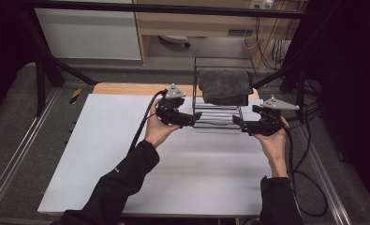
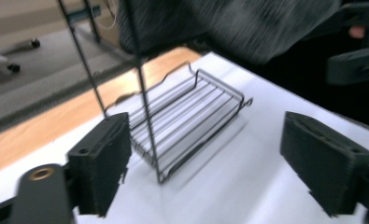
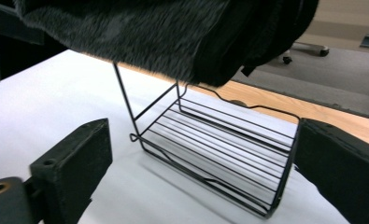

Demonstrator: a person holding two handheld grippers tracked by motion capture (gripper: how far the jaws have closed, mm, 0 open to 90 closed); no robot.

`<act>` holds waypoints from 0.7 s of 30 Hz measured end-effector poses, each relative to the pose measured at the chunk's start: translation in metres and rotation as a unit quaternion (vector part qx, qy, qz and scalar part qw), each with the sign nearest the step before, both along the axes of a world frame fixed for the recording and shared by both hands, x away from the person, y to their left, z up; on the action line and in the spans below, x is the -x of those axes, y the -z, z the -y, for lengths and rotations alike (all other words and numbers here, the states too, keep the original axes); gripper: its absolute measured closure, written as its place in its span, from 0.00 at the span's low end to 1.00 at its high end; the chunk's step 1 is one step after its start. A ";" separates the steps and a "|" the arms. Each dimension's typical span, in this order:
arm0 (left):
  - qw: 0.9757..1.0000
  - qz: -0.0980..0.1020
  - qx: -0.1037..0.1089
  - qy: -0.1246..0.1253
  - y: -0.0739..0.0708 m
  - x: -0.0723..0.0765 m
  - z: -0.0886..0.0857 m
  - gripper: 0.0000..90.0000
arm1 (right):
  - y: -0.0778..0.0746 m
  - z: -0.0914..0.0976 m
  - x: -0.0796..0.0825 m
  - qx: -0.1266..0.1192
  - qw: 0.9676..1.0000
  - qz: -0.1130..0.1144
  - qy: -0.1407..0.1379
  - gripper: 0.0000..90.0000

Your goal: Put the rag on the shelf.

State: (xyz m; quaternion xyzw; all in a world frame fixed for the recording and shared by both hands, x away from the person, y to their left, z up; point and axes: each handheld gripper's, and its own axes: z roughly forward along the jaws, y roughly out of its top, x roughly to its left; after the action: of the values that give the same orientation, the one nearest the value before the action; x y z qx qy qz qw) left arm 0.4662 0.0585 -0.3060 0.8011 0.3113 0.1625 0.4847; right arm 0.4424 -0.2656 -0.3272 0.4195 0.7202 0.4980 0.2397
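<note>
A black wire rack (image 1: pixel 218 115) stands at about twelve o'clock on the white table (image 1: pixel 126 159), near its far edge, with a dark grey towel (image 1: pixel 225 86) draped over its top rail. In the high view the left gripper (image 1: pixel 188 120) sits at the rack's nine o'clock side and the right gripper (image 1: pixel 236 123) at its three o'clock side, each held in a hand and pointing inward at the rack's lower shelf. Both sets of jaws stand wide apart and grip nothing. In the left gripper view the rack (image 2: pixel 187 121) lies between and just beyond the two black jaws, one thin upright post rising close beside the left jaw, with the towel (image 2: pixel 229 28) hanging blurred above at twelve o'clock. In the right gripper view the rack's shelf (image 3: pixel 219 154) spans the gap ahead, its end wire close to the right jaw, and the towel (image 3: pixel 149 32) overhangs it.
</note>
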 end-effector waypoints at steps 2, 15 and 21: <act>1.000 -0.004 -0.009 -0.001 0.005 0.002 -0.007 0.11 | 0.002 -0.001 0.004 -0.006 1.000 0.003 -0.006 0.02; 0.999 -0.014 -0.032 -0.011 0.047 0.039 -0.080 0.10 | 0.036 -0.007 0.031 -0.019 0.998 -0.028 -0.057 0.01; 0.999 -0.028 -0.033 -0.016 0.075 0.055 -0.121 0.10 | 0.060 -0.008 0.040 -0.018 0.996 -0.048 -0.078 0.01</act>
State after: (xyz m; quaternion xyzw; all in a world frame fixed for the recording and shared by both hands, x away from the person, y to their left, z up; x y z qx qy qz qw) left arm 0.4117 0.1791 -0.3811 0.8156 0.3323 0.1583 0.4464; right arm 0.4027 -0.2574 -0.3869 0.3895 0.7522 0.5077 0.1572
